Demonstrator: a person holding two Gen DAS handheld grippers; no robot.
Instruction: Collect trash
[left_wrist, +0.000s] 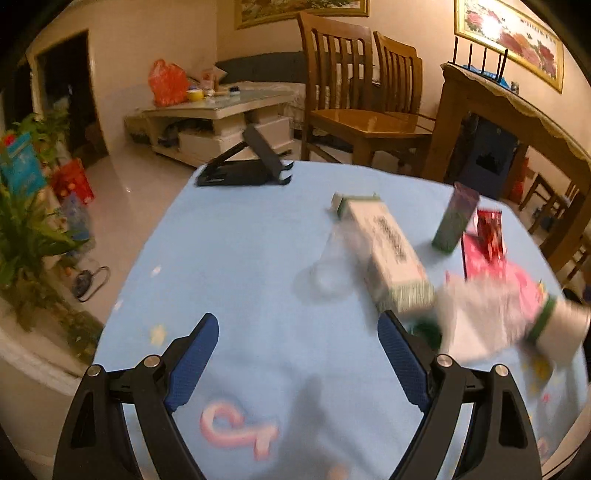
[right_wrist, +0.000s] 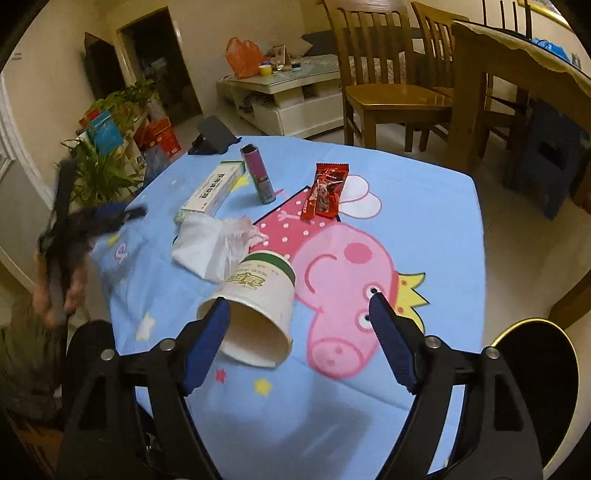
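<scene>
A white paper cup (right_wrist: 258, 306) with a green rim band lies on its side on the blue cartoon tablecloth (right_wrist: 424, 221), mouth towards me. My right gripper (right_wrist: 298, 300) stands open around it; the left finger overlaps the cup's rim and the right finger is well clear. Behind the cup lie a crumpled white tissue (right_wrist: 207, 247), a long white and green box (right_wrist: 214, 192), an upright purple and green box (right_wrist: 258, 177) and a red snack wrapper (right_wrist: 327, 192). My left gripper (left_wrist: 297, 321) is open over bare cloth, left of the box (left_wrist: 388, 251) and tissue (left_wrist: 480, 314).
A black folding stand (left_wrist: 243, 166) sits at the table's far edge. A round black container with a gold rim (right_wrist: 532, 320) stands beside the table at lower right. Wooden chairs (right_wrist: 380, 85) and a wooden table (right_wrist: 517, 55) are behind. Potted plants (right_wrist: 99, 173) are on the left.
</scene>
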